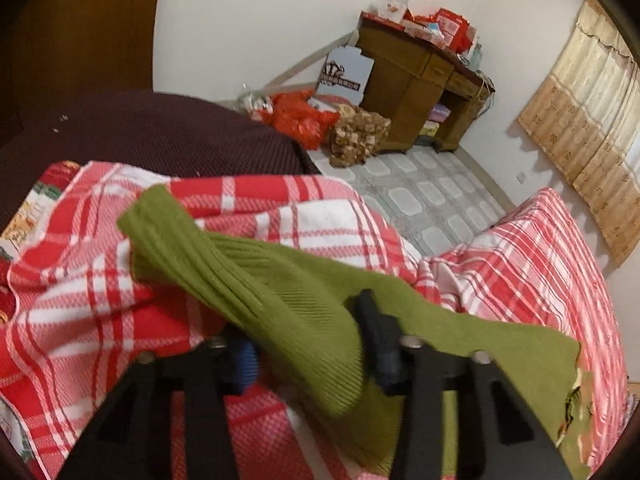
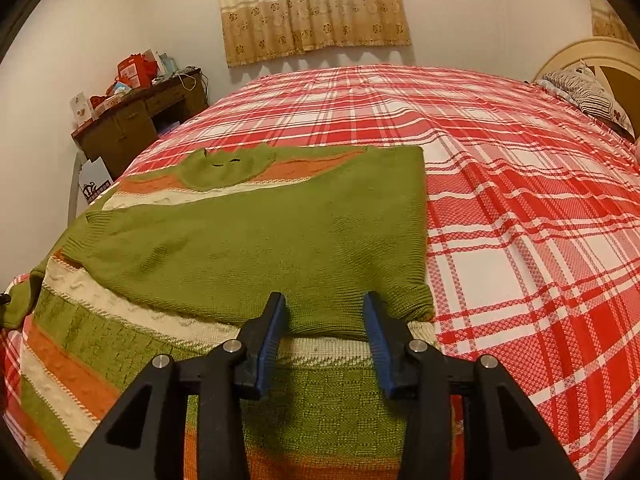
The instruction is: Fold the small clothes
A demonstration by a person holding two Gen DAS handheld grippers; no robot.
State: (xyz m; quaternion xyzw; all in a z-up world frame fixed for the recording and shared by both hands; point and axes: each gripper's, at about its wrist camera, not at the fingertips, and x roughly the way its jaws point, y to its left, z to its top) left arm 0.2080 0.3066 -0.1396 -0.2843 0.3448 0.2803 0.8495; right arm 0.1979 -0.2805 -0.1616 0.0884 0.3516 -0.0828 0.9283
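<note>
The left gripper is clamped on a green ribbed sleeve of the sweater, knit bunched between its pads and draped over the right finger. The sleeve hangs up off the plaid bedspread, its cuff pointing away from the camera. The right gripper stands with its jaws apart over the near edge of a folded green panel; the pads flank the knit without visibly pressing it.

The sweater lies on the bed, collar far from the right camera, one side already folded across the striped front.

Risks, as judged: the left grip holds a thick bunch, so the sleeve may slide out mid-carry, or drag the body and skew the panel already laid. With the right jaws not pinching, nothing anchors that panel if the cloth is tugged. The loose cuff could also land twisted.

Only the left view shows the sleeve being held, and beyond it the tiled floor and a wooden desk. Only the right view shows the whole garment, the curtain and a pillow at the headboard.
</note>
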